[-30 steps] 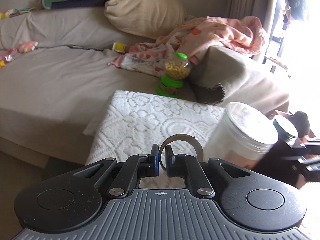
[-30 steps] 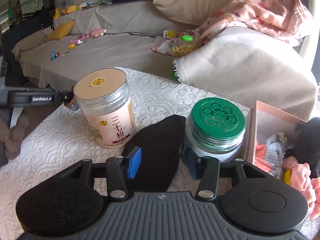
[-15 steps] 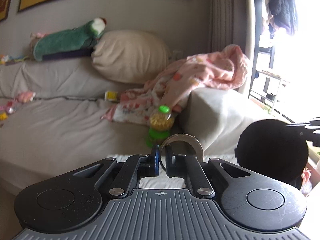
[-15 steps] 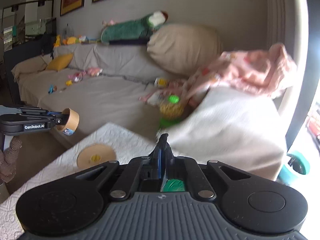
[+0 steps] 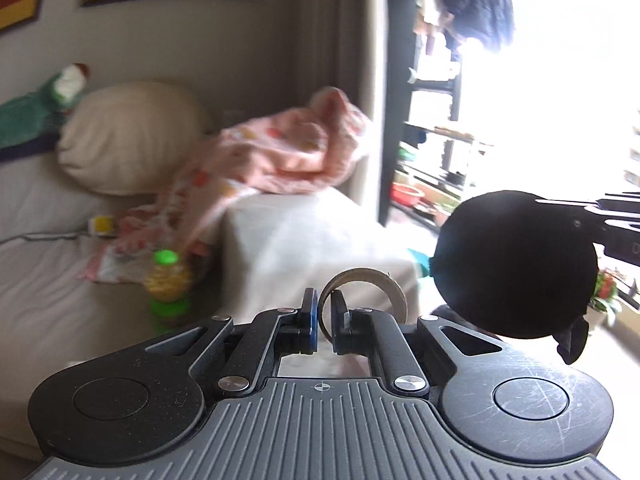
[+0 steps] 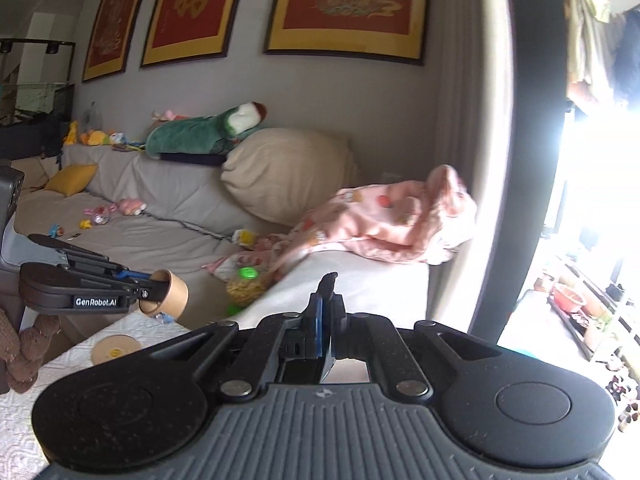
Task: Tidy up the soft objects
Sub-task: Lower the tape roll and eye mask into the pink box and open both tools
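Note:
My left gripper [image 5: 324, 322] is shut on the wall of a brown cardboard tape roll [image 5: 370, 282] and holds it in the air; the roll also shows in the right wrist view [image 6: 170, 294], left of centre above the table. My right gripper [image 6: 326, 320] is shut on a flat black soft piece whose edge [image 6: 328, 282] sticks up between the fingers. In the left wrist view the same black piece [image 5: 514, 264] hangs as a dark round shape at the right, held up by the right gripper.
A grey sofa [image 6: 152, 236] carries a beige pillow [image 6: 288, 172], a pink blanket [image 6: 384, 224], a green plush [image 6: 200, 136] and small toys. A green-capped jar [image 6: 246, 286] stands by the white-covered armrest [image 6: 360, 284]. A jar lid [image 6: 116, 350] shows over the lace-covered table [image 6: 48, 368].
My right gripper shut on the black piece and lifted it off the table. Both grippers rose and tilted up, so the jars dropped out of view. The left still holds the tape roll.

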